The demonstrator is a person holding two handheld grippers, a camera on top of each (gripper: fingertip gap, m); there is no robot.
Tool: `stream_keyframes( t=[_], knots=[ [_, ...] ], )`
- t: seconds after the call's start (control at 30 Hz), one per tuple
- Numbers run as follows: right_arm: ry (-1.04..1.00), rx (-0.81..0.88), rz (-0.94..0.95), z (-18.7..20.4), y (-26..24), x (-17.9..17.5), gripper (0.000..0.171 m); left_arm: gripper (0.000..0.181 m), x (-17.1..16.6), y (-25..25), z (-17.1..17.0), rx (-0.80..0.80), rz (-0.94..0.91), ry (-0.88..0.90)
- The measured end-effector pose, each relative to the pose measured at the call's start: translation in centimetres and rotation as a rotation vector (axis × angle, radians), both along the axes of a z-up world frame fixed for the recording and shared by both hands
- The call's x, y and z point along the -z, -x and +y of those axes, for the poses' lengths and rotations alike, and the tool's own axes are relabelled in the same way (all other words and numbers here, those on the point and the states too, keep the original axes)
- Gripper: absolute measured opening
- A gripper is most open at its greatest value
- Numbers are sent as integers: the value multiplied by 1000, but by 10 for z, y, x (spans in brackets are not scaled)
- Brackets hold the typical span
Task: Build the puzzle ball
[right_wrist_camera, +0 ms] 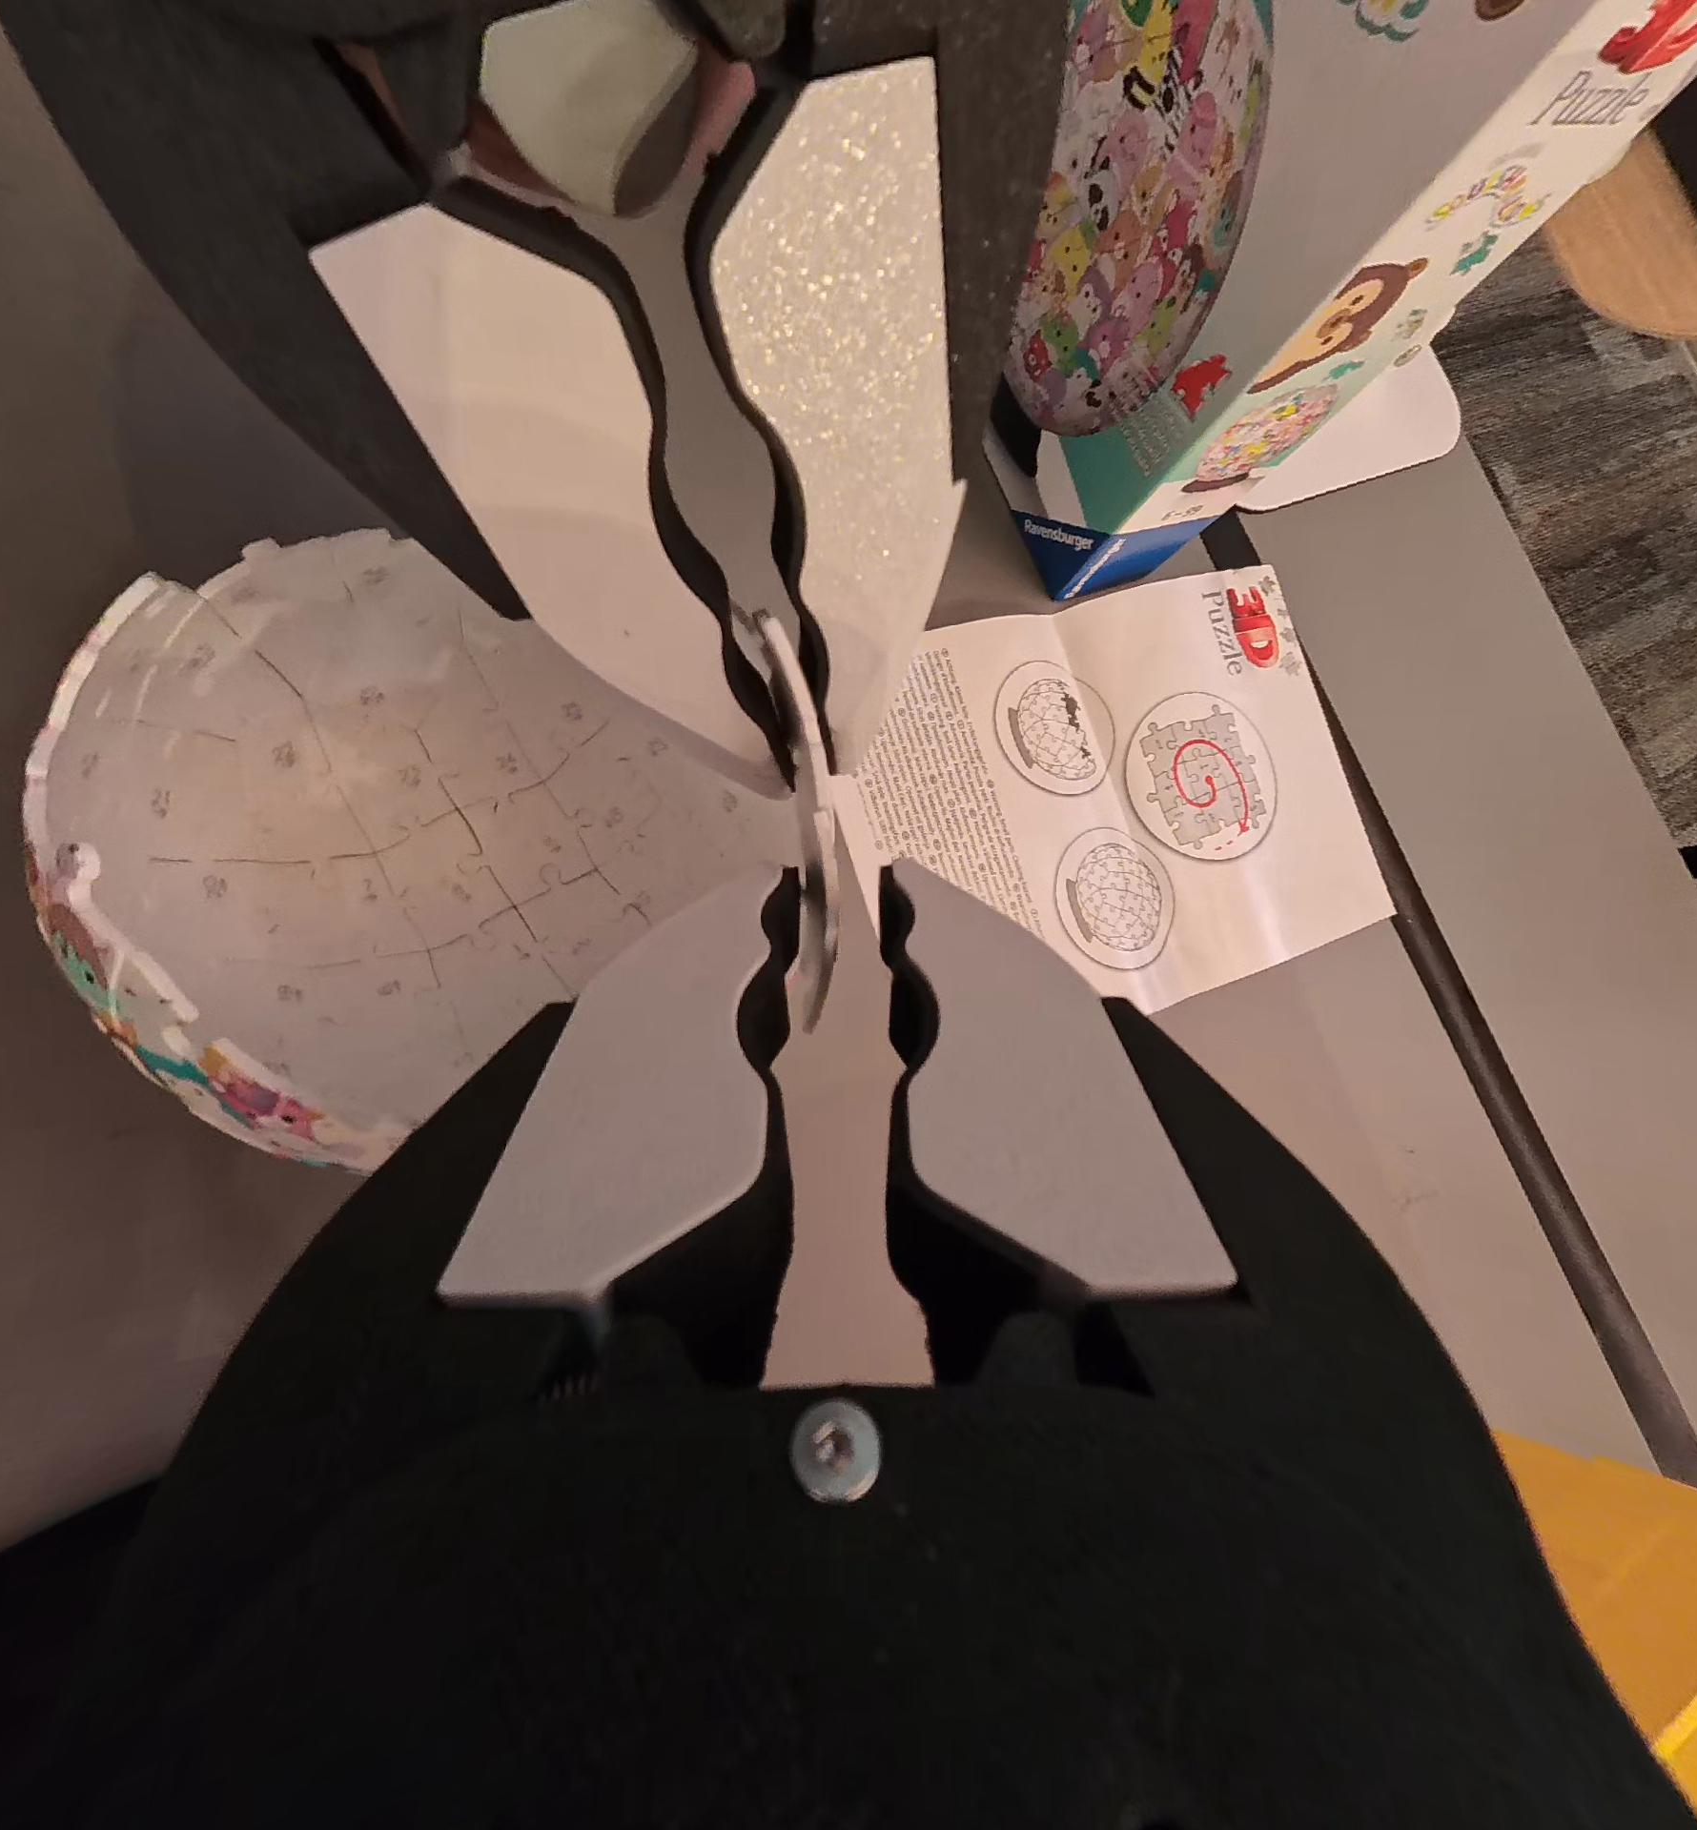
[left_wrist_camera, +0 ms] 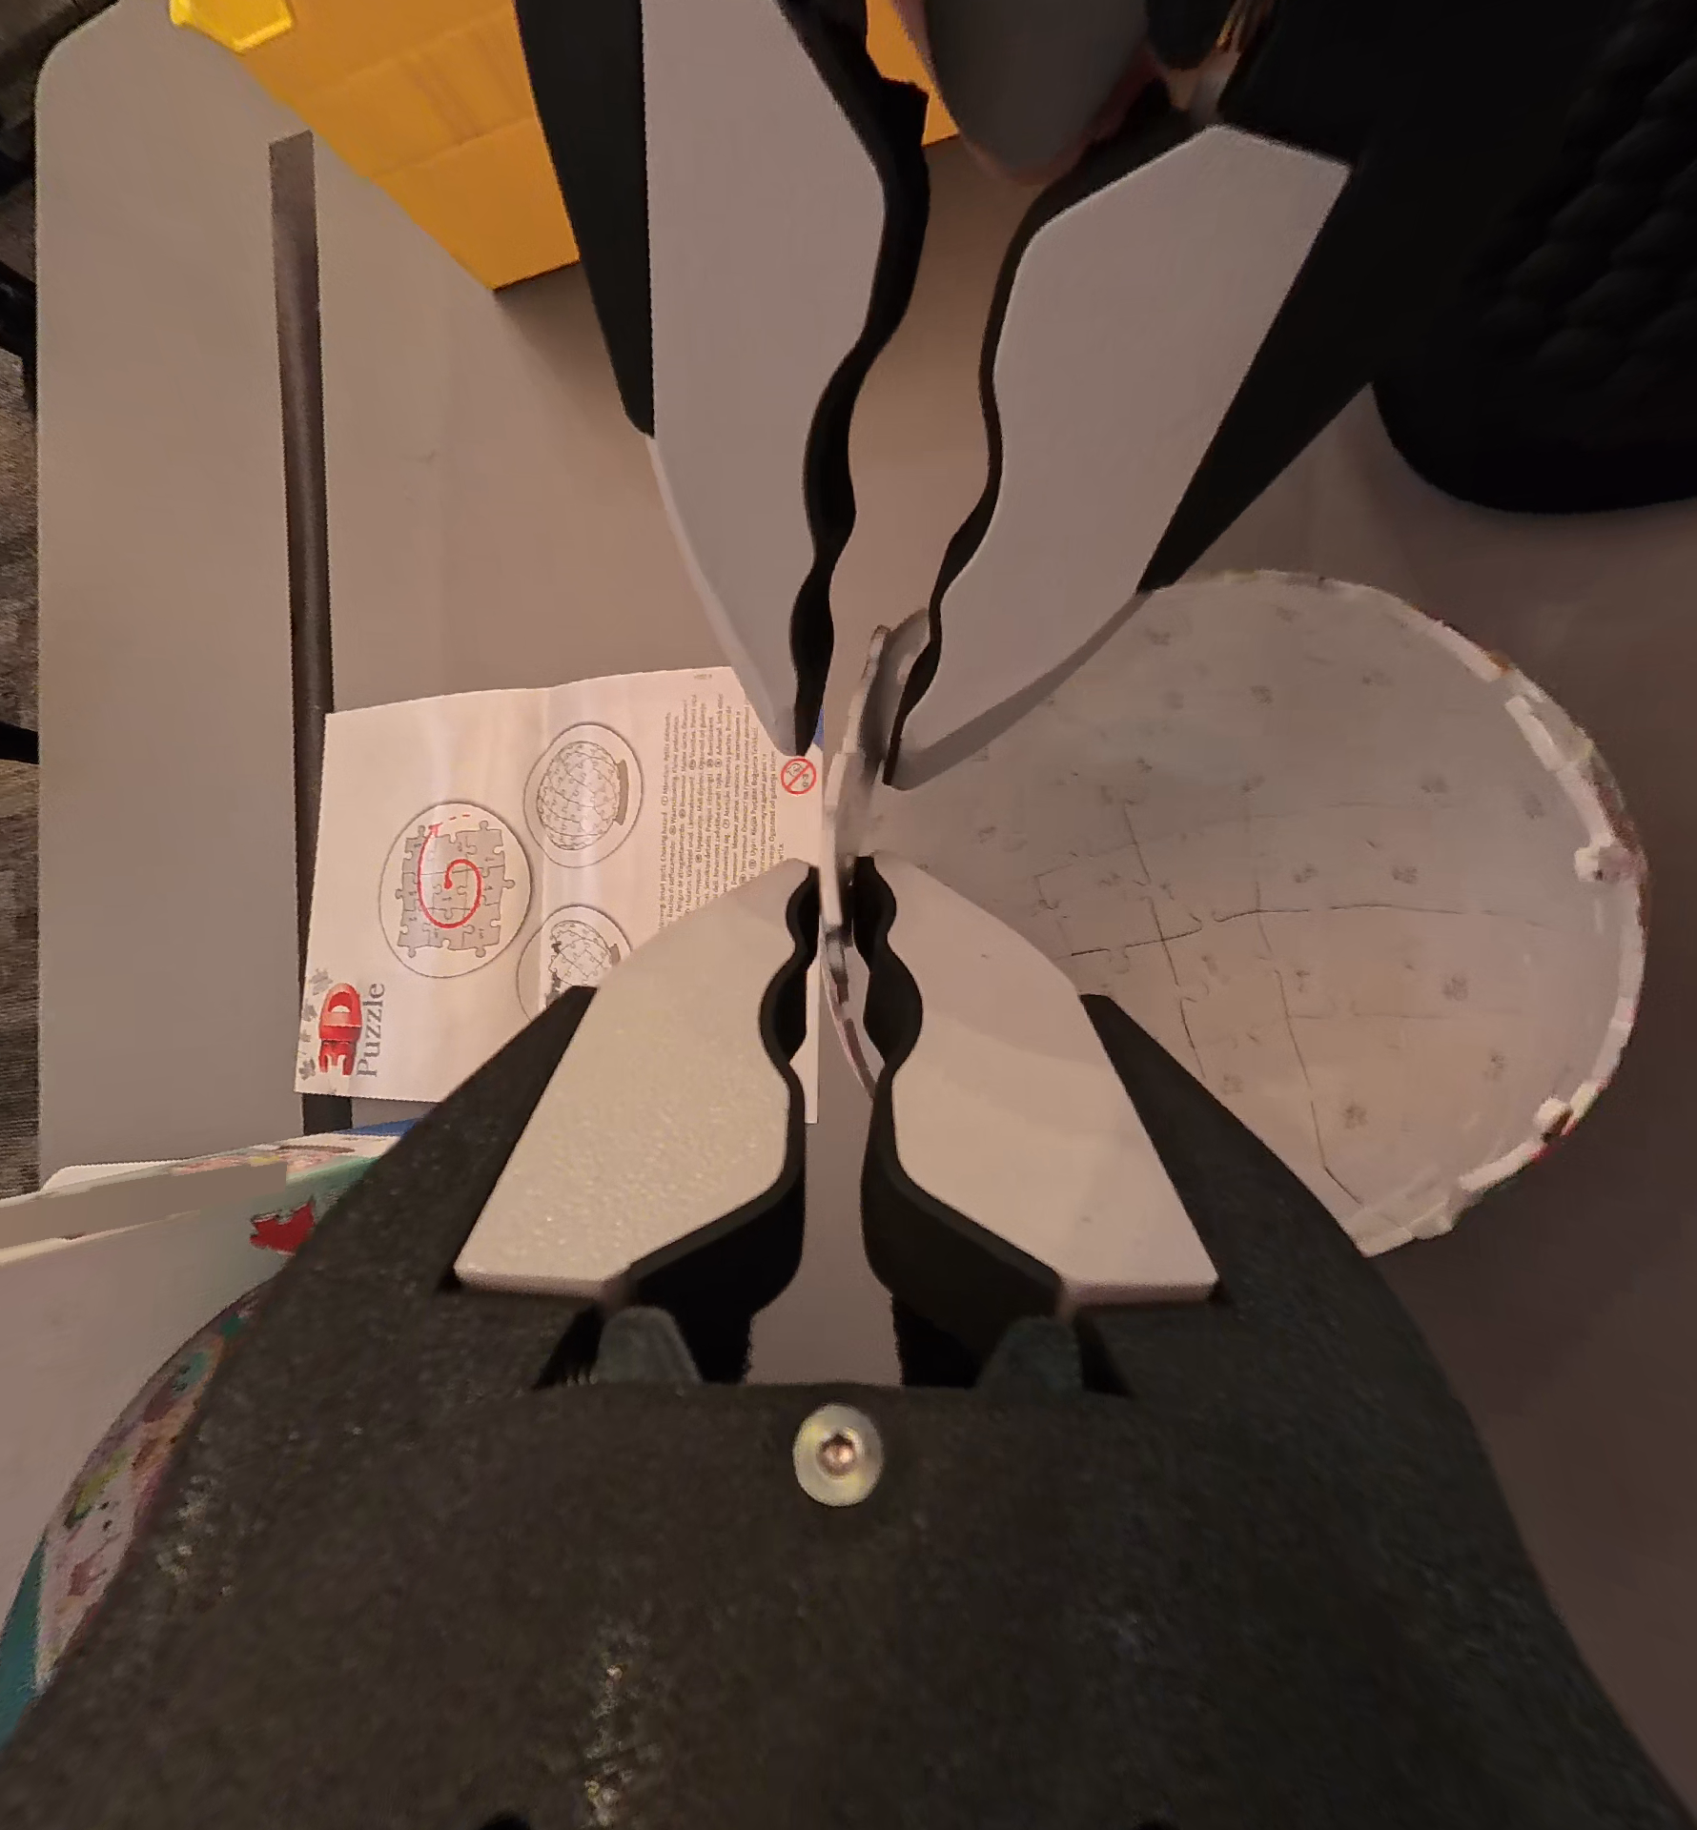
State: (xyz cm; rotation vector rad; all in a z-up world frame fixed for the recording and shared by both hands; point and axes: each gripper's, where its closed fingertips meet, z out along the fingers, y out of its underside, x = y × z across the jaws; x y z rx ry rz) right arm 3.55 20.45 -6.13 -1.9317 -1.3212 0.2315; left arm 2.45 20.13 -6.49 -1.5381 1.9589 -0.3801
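Grey tabletop (left_wrist_camera: 181,594), item list. My left gripper (left_wrist_camera: 837,891) and right gripper (right_wrist_camera: 830,896) meet tip to tip, each pinching a small curved white puzzle piece (left_wrist_camera: 869,713), probably to join two edge-on. Just beside them lies the half-built white puzzle-ball shell (left_wrist_camera: 1320,891), hollow side up, holding nothing. Folded paper instruction sheet (left_wrist_camera: 528,871) lies open underneath for reference; printed cardboard puzzle box (right_wrist_camera: 1320,327) stands nearby.

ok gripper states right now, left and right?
Left gripper: shut on the lower end of the puzzle piece.
Right gripper: shut on the other end of the same piece, tip to tip with the left.
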Motion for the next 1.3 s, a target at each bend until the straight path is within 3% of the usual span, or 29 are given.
stream_keyframes(
  t=[0.43, 0.8, 0.87, 1.3],
  knots=[
    [-25, -5, 55, -6, -3, -13, 21, 5, 0, 0, 1, 5, -54, -63],
    [-1, -15, 31, -6, -2, -3, 20, 12, -1, -2, 2, -2, -55, -59],
    [-1, -16, 30, -6, -2, -2, 20, 5, -1, -2, 1, 5, -51, -56],
    [-27, -12, -11, -2, -4, 2, 18, 5, -1, -2, 1, 10, -69, -66]
  ],
)
